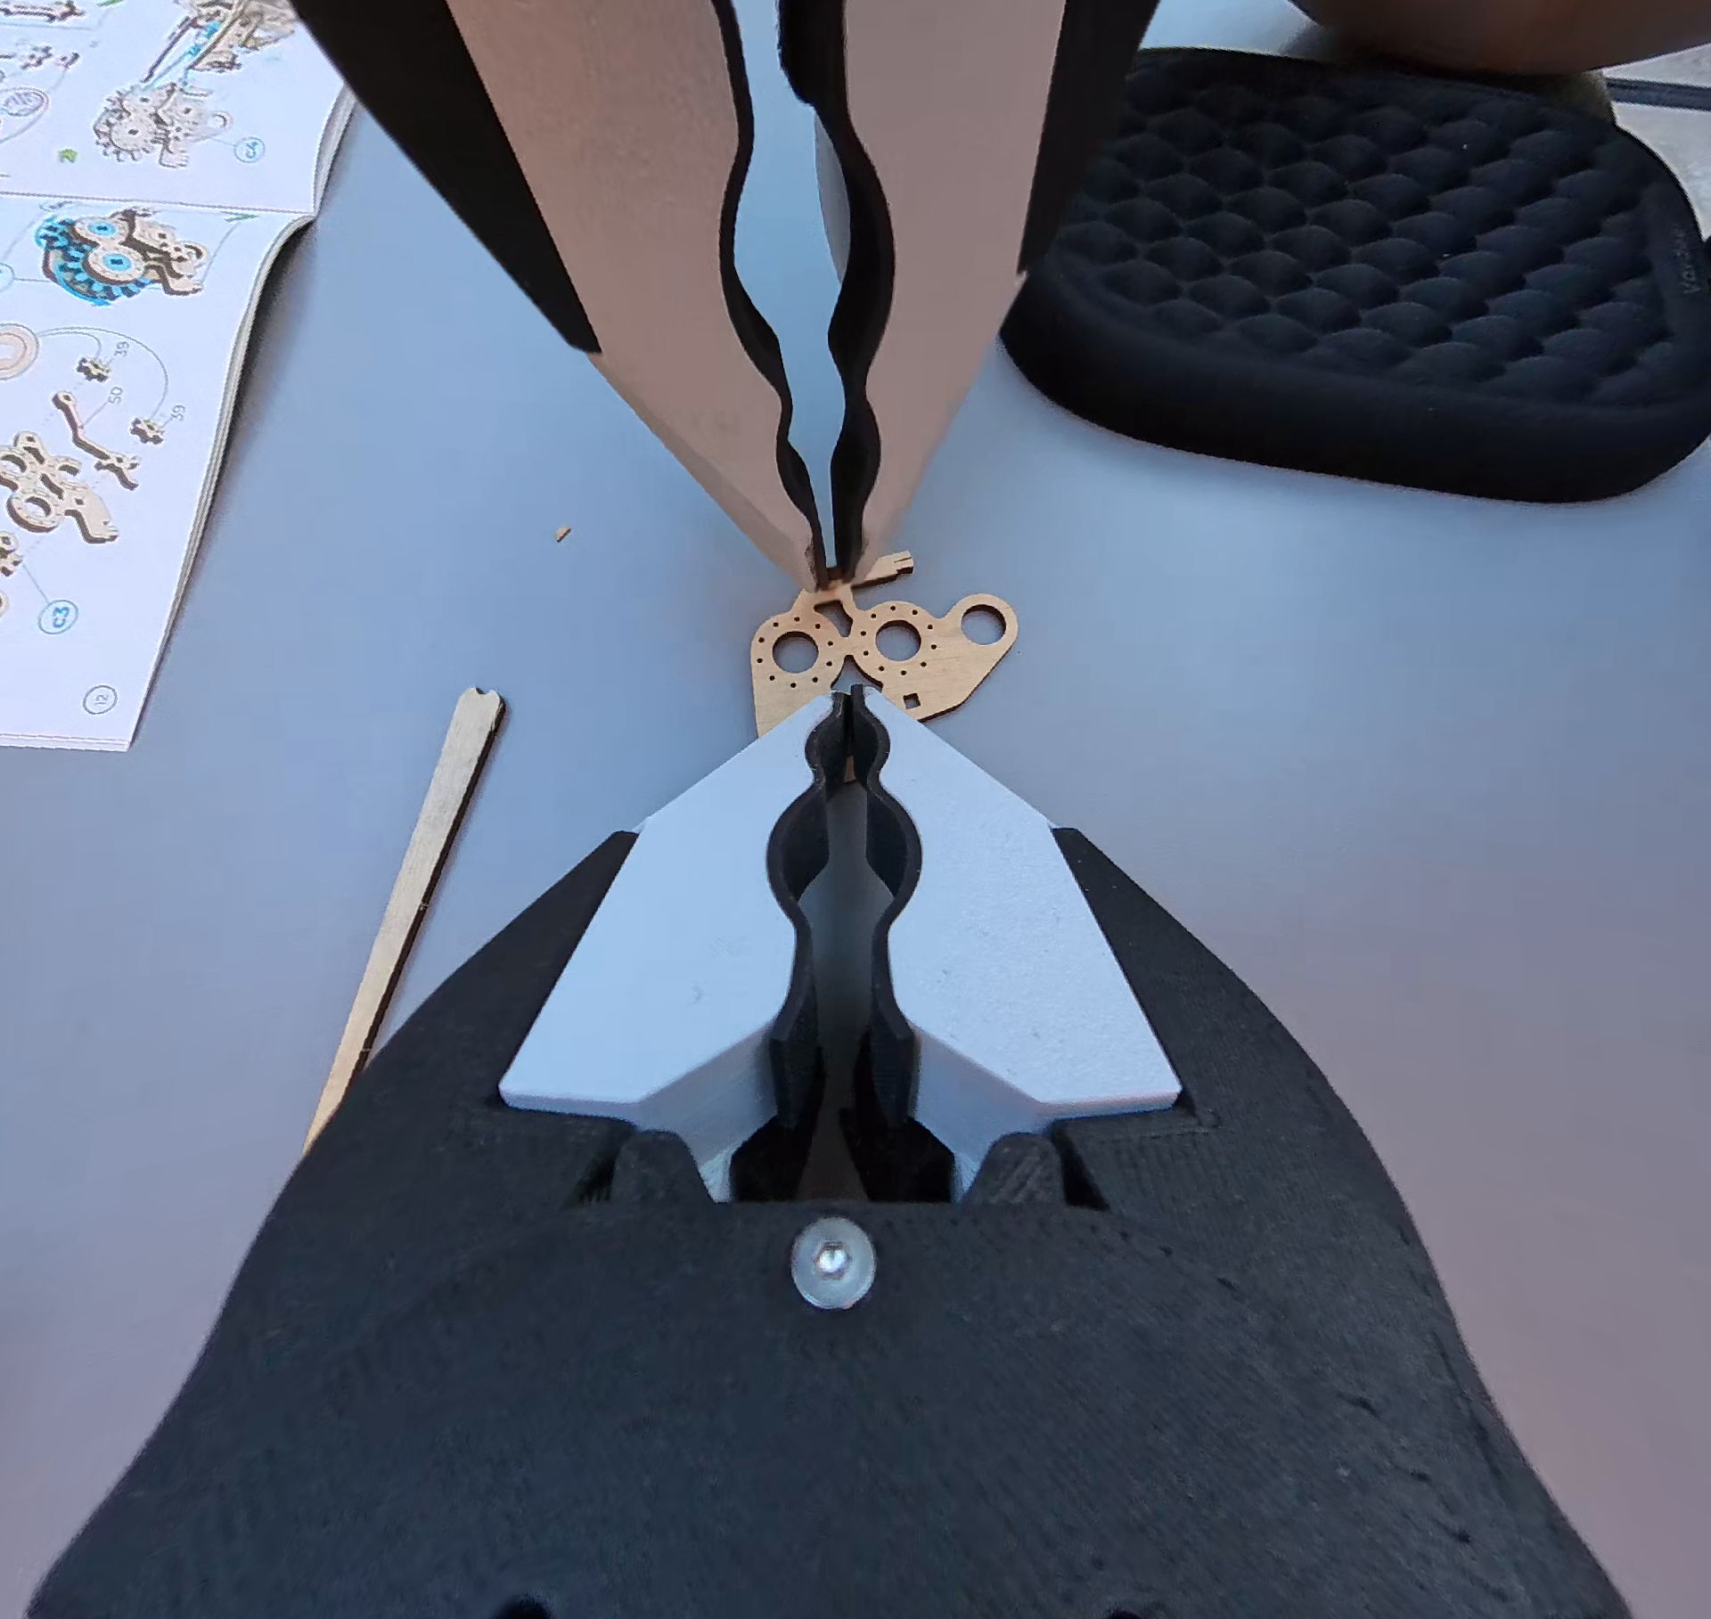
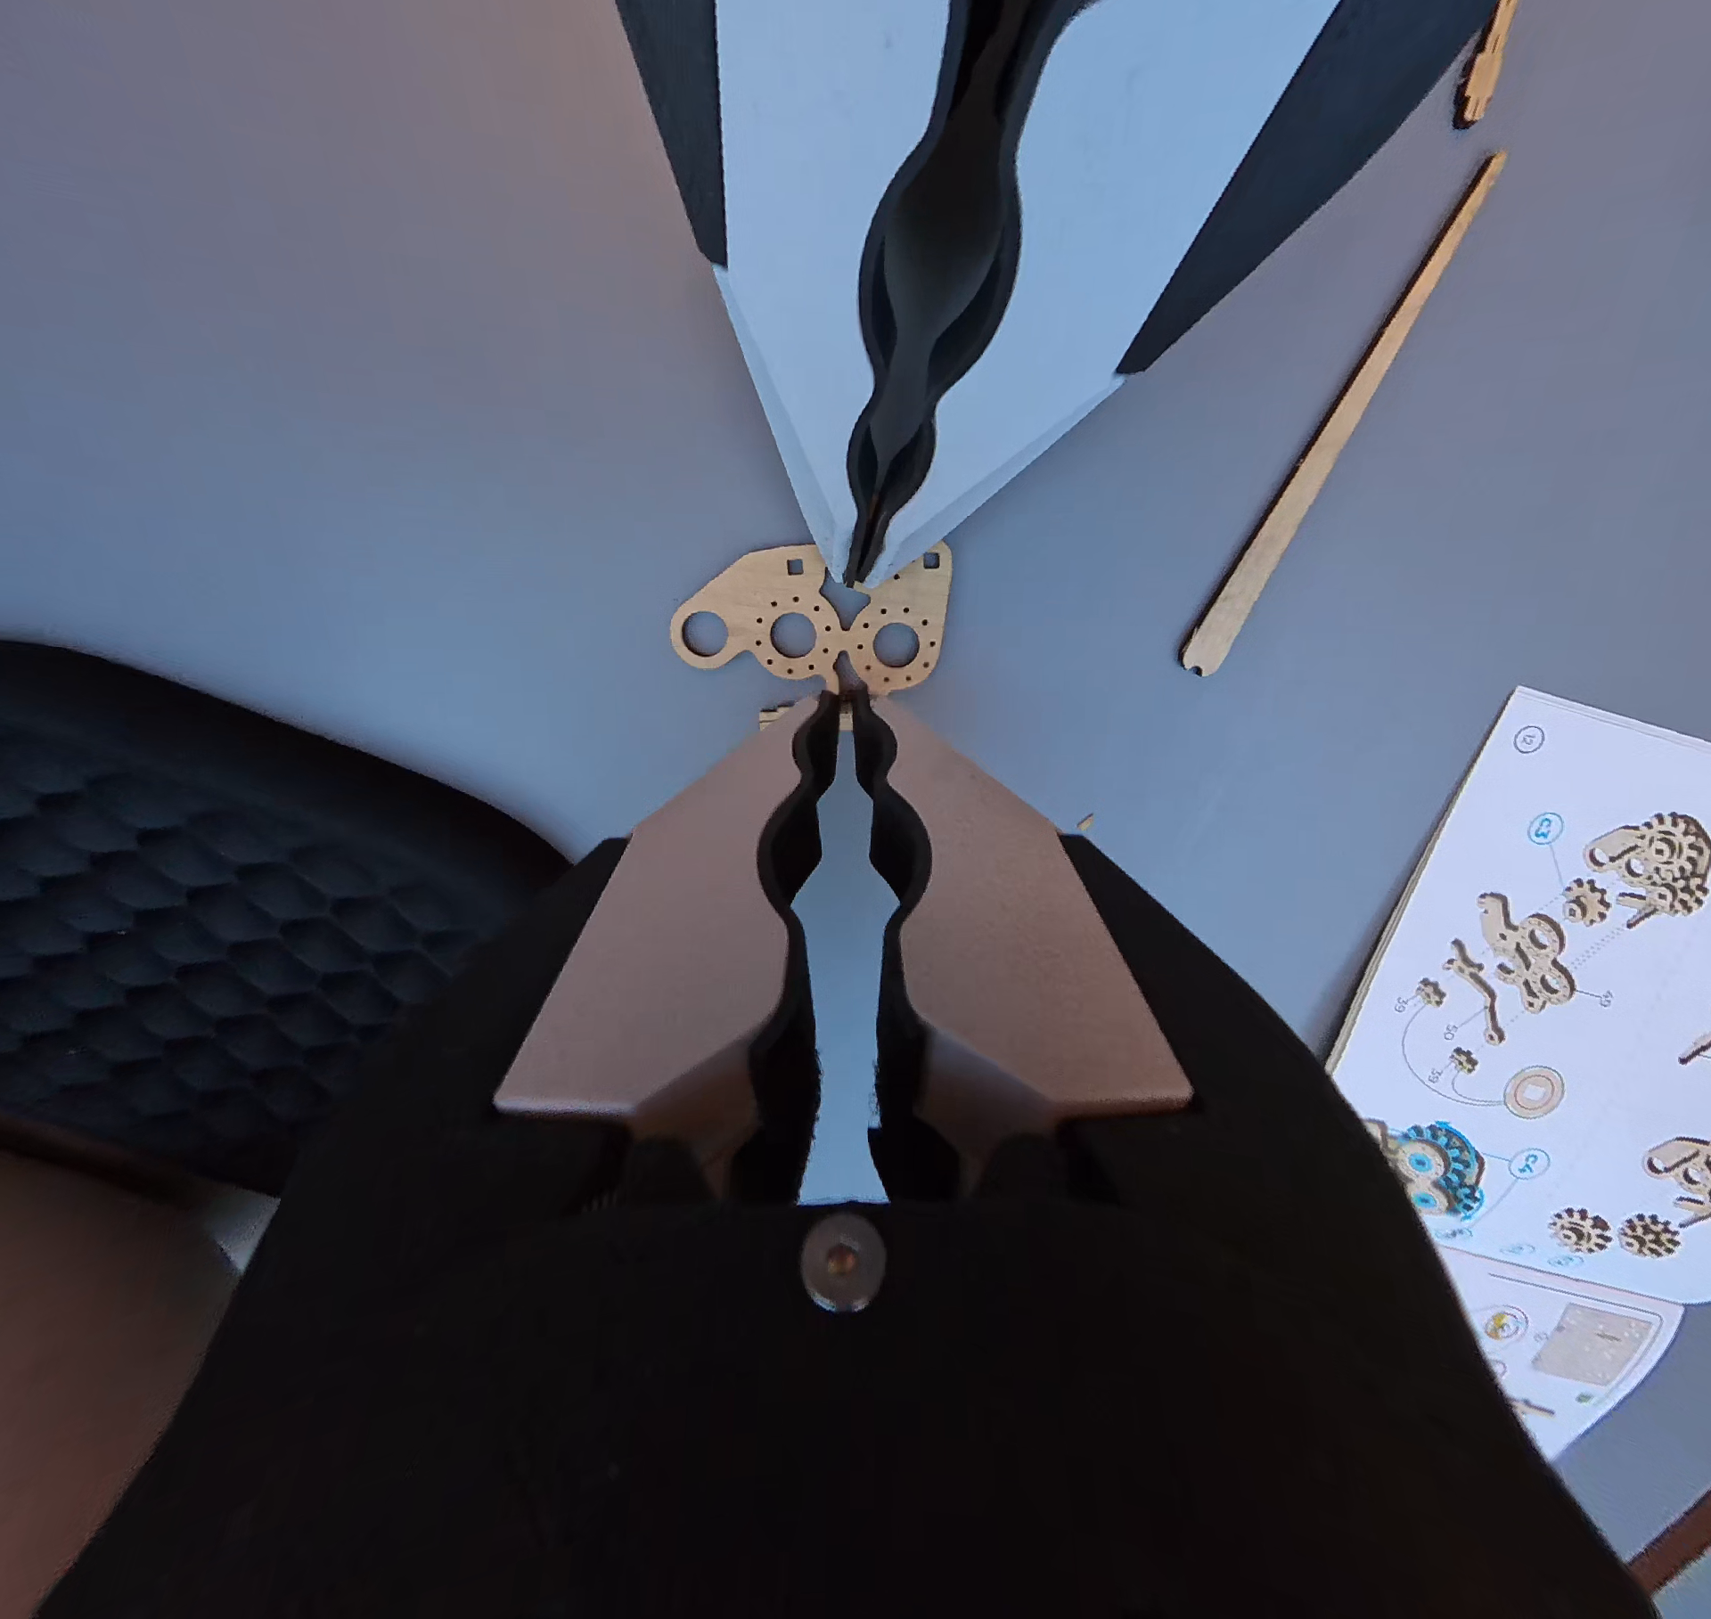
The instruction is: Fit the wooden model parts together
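Observation:
A flat wooden plate (image 1: 935, 649) (image 2: 731, 598) with three large holes and rings of small holes lies on the grey table. My left gripper (image 1: 852, 702), with white fingers, is shut with its tips on the plate's edge. It enters the right wrist view from the top (image 2: 859, 570). My right gripper (image 2: 843, 702), with tan fingers, is shut on a small wooden piece (image 2: 778, 716) at the plate's opposite edge. In the left wrist view this gripper (image 1: 838, 567) comes in from the top, and the piece (image 1: 889, 567) sticks out to the right of its tips.
A long wooden stick (image 1: 417, 908) (image 2: 1342, 417) lies beside the plate. An open instruction booklet (image 1: 111, 325) (image 2: 1574, 1019) lies beyond the stick. A black quilted pad (image 1: 1370, 278) (image 2: 185, 880) sits on the other side. Another wooden part (image 2: 1486, 61) lies at the far right. The long wooden stick (image 1: 417, 908) sits 9 cm or so from the ends of my left fingers. My right wrist view (image 2: 1305, 461) looks at it from another angle.

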`<state>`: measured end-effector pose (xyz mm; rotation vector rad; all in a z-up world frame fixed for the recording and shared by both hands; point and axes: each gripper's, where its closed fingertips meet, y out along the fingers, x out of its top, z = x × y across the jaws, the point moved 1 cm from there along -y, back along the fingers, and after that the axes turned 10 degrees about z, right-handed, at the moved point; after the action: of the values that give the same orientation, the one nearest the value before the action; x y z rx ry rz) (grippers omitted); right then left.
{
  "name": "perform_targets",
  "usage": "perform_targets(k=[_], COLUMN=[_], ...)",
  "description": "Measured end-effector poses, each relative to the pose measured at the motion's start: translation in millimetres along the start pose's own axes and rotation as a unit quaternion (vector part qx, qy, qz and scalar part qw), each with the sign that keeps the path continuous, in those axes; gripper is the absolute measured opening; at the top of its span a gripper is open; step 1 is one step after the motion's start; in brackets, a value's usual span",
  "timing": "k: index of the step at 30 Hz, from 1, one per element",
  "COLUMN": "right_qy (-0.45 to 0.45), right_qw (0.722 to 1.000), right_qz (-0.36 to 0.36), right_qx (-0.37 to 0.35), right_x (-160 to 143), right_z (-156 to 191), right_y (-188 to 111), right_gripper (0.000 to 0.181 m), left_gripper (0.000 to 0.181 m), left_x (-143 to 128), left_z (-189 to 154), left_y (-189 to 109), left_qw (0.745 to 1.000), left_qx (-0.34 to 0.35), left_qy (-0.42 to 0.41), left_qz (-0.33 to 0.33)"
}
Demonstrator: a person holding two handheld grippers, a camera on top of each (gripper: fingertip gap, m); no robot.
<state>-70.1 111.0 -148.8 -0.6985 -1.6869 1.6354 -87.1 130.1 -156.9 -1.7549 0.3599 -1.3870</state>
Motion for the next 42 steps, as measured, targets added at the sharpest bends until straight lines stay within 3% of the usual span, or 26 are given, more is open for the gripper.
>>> perform_targets(k=[3,11,15,42], right_qy=[0.002,0.051,0.078,0.042], right_qw=[1.0,0.981,0.968,0.971], right_qz=[-0.008,-0.186,-0.231,-0.23], right_qx=[-0.008,0.018,0.053,0.047], right_x=[-3,5,-5,-5], right_z=[-3,-3,-1,1], right_y=[-1,-9,-2,0], right_gripper=[0.002,0.002,0.002,0.002], left_gripper=[0.0,0.0,0.0,0.0], left_x=[0,-1,-1,-2], left_z=[0,-1,-1,-2], left_y=[0,0,-1,-1], left_qw=[1.0,1.0,1.0,1.0], left_qx=[0.003,0.006,0.005,0.004], left_qy=[0.002,0.003,0.003,0.004], left_qz=[0.0,0.0,0.0,0.0])
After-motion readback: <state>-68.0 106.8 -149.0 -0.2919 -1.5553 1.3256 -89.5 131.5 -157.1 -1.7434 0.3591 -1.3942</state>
